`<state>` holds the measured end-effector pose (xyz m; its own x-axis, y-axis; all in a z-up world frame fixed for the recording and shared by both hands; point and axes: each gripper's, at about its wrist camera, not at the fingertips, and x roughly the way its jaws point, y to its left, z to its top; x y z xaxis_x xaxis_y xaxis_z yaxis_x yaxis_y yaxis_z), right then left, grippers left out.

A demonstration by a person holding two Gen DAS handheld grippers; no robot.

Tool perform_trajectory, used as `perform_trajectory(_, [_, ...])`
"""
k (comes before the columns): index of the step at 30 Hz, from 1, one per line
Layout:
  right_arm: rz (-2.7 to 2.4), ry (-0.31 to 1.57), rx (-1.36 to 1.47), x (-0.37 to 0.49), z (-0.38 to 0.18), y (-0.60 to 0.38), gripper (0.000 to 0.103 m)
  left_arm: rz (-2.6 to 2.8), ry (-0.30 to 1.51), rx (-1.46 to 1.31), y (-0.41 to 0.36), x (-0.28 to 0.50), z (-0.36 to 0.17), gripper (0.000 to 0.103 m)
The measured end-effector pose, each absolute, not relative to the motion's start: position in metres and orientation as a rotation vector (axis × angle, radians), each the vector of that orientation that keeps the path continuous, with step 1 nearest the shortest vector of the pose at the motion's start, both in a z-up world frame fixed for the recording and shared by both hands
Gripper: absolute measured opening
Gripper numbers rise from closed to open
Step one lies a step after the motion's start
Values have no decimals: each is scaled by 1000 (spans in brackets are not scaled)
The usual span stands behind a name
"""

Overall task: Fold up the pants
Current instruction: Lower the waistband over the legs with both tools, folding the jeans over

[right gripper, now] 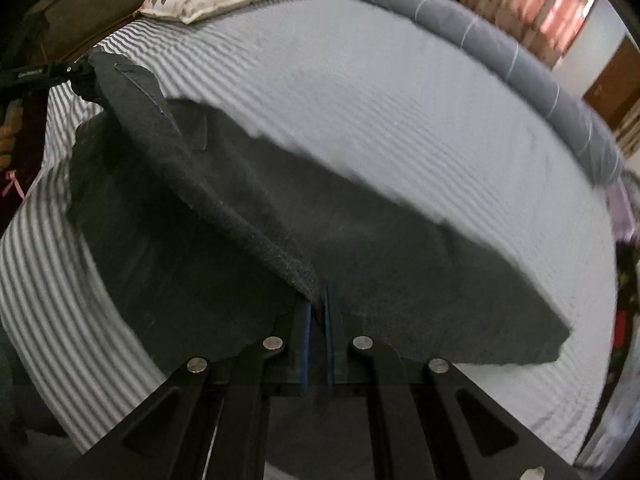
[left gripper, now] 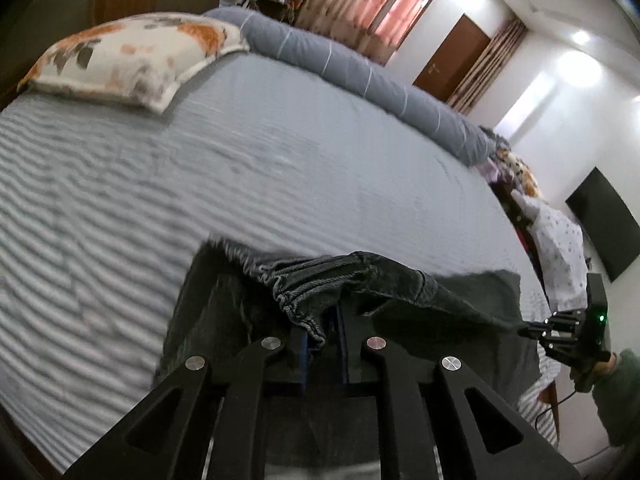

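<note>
Dark grey pants (left gripper: pixel 400 280) hang stretched between both grippers just above the striped bed sheet (left gripper: pixel 240 160). In the left wrist view my left gripper (left gripper: pixel 322 320) is shut on the gathered elastic waistband. My right gripper (left gripper: pixel 528 330) pinches the far edge of the cloth at the right. In the right wrist view the right gripper (right gripper: pixel 318 308) is shut on a folded edge of the pants (right gripper: pixel 240 220), and most of the cloth droops onto the sheet (right gripper: pixel 400 100). The left gripper (right gripper: pixel 86 76) holds the raised corner at upper left.
A floral pillow (left gripper: pixel 132 56) lies at the head of the bed, and a rolled blue-grey duvet (left gripper: pixel 360 68) runs along the far side. Other clothes (left gripper: pixel 556 240) are piled at the right edge. A person's green sleeve (left gripper: pixel 616 392) holds the right gripper.
</note>
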<state>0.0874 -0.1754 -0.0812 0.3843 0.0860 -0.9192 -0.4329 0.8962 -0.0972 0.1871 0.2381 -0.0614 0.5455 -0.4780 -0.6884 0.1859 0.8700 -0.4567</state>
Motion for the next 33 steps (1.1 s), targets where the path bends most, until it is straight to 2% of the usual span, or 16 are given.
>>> perform_trajectory(7, [349,1208,-341,46,-129,-160,3,-322,1076,-374,247,152,-104,30])
perform_trajectory(13, [300,1205,-341,38,-149,-154,7,-272,1209,-506,256,134,-127,36])
perform_trajectory(17, [247,1181,-291,30,-151,-155,9,-272,1208,-706,269,128,-137,48])
perform_trajectory(19, [226,1168,-273,28,-150,-156,10,-272,1204,-800,275,125,-142,49])
perform_trajectory(21, [216,1165,-260,27,-150,-156,12,-266,1196,-877,280,121,-145,54])
perform_trajectory(27, [193,1146,-242,20,-144,-158,15,-239,1149,-935,282,110,-140,61])
perform_trajectory(31, [187,1136,-217,1,-139,-155,24,-220,1114,-990,286,102,-140,66])
perform_trajectory(33, [197,1142,-179,-4,-139,-157,25,-221,1107,-1007,289,99,-141,69])
